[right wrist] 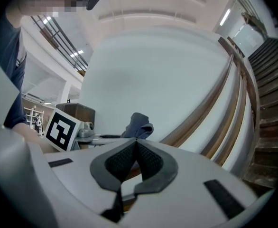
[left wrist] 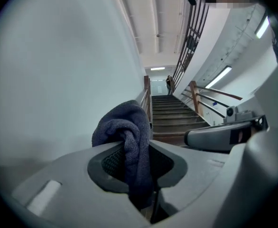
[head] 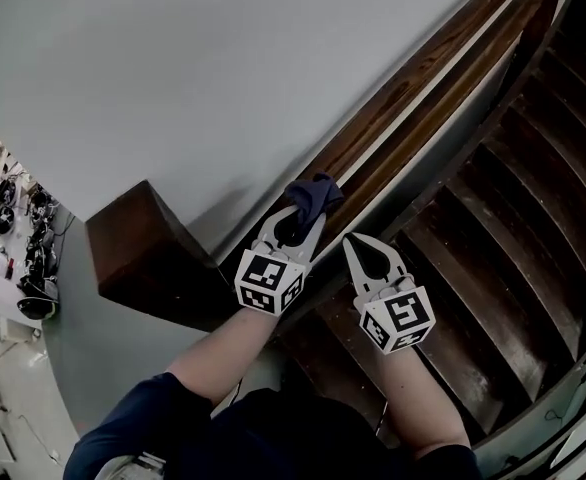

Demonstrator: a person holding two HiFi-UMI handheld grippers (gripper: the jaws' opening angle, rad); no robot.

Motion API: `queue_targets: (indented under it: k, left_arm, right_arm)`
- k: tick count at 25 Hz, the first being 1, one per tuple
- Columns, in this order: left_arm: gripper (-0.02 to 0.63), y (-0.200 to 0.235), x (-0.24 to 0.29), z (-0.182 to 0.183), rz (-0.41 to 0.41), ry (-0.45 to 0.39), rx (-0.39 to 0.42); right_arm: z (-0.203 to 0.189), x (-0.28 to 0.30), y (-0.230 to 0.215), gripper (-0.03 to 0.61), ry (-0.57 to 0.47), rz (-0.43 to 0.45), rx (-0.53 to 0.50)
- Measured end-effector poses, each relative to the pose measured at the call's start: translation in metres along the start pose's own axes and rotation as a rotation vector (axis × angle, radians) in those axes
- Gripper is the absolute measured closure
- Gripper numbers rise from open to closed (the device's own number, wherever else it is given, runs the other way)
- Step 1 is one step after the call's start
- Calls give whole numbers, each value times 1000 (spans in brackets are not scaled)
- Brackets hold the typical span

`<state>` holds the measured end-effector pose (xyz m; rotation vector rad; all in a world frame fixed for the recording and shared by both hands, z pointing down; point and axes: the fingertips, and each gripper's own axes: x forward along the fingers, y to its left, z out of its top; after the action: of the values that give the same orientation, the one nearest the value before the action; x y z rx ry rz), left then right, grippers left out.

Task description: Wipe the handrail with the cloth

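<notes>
A dark blue cloth is bunched between the jaws of my left gripper, which is shut on it at the low end of the wooden handrail. In the left gripper view the cloth hangs down through the jaws, with the stairs beyond. My right gripper sits just to the right of the left one, over the stairs, shut with nothing in it. In the right gripper view its pads meet, and the cloth and handrail show beyond them.
A pale wall runs along the left of the handrail. Dark wooden stairs rise to the right. A brown newel block stands at the rail's foot. Bikes and clutter lie on the floor far left.
</notes>
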<state>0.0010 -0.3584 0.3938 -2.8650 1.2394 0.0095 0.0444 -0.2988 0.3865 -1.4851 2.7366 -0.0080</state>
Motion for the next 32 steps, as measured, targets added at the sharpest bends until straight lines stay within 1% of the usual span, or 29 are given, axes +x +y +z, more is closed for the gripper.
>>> queue_targets:
  k: [4, 7, 10, 14, 17, 21, 25, 28, 32]
  left_arm:
    - [517, 16, 30, -7, 35, 32, 23]
    - [517, 30, 51, -2, 50, 34, 37]
    - [517, 45, 71, 7, 66, 27, 32]
    - [517, 52, 97, 17, 59, 24, 24]
    - [517, 55, 108, 11, 53, 47, 26]
    - [517, 62, 110, -8, 64, 84, 18]
    - [517, 64, 102, -20, 68, 84, 26]
    - [517, 67, 94, -25, 79, 90, 26]
    - [517, 73, 76, -39, 113, 120, 14]
  right_arm:
    - [-5, 15, -18, 569, 6, -13, 9]
    - [-1, 29, -28, 569, 2, -16, 4]
    - [4, 40, -34, 569, -3, -20, 5]
    - [4, 46, -38, 569, 8, -32, 4]
    - [5, 45, -40, 569, 16, -42, -6]
    - [6, 43, -46, 569, 21, -55, -17]
    - [-4, 43, -48, 569, 31, -60, -2]
    - [-12, 48, -39, 569, 49, -41, 6]
    - [-19, 52, -19, 569, 70, -1, 2]
